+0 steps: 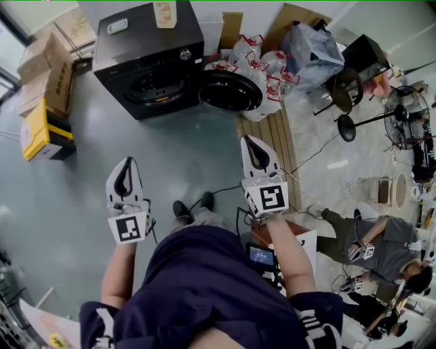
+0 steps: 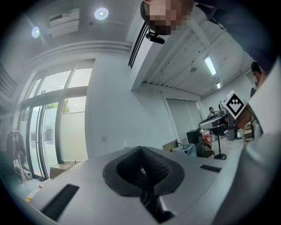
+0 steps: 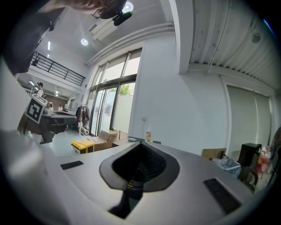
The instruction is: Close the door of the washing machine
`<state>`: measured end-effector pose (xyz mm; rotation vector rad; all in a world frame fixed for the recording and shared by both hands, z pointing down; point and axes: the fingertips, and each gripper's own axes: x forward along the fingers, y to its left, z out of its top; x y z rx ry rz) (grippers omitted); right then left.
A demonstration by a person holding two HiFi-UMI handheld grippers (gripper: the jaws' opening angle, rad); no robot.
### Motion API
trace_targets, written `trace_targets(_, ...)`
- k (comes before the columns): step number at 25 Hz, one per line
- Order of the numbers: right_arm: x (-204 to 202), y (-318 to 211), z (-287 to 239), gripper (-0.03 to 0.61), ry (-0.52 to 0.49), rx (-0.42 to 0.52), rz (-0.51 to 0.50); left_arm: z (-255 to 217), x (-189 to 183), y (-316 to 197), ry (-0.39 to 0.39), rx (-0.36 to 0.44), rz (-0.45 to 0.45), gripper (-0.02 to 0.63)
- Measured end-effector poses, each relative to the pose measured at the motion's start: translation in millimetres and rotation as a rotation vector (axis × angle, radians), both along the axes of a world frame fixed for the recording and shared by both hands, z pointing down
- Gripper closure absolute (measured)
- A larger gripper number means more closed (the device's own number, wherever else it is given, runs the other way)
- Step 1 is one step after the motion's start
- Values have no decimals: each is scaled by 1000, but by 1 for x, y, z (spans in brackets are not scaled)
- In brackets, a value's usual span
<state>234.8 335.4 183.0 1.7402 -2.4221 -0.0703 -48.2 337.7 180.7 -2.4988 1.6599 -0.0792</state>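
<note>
No brand name can be read on the washing machine (image 1: 148,61). The label on the bottle (image 1: 165,12) standing on its top and the print on the cardboard boxes (image 1: 49,71) are too small to make out. The only clear markings are the black-and-white squares on the 2 grippers' cubes.

The black machine stands ahead of both grippers and well apart from them, its front and dark drum opening turned toward them. Its round door (image 1: 230,90) hangs wide open. It is swung out sideways from the front's right edge, so it lies ahead of the right gripper (image 1: 253,146) and slightly to that gripper's left. The door's face shows toward the grippers, and its width runs away from the machine to the right.

The left gripper (image 1: 126,167) has its jaws together with nothing between them. The right gripper's jaws are likewise fully closed and empty. Both point level toward the machine.

White bags with red ties (image 1: 262,75) sit just beyond the door.
</note>
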Motion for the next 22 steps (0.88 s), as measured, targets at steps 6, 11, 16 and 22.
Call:
trace_targets(6,20,-12,11,560,33,-11,-4,5,11,-6,-10,-6,6,591)
trace_targets(11,38,-22,15,558,27,-13,-22,8,25,-13,-21,-19,2,591)
trace_targets(16,51,-32,25,487,11,-35,-61,12,41,-21,-27,-31,-12,591)
trace_targets(22,57,-40,32,335,14,-45,-91,11,50,-27,-31,-24,-19,591)
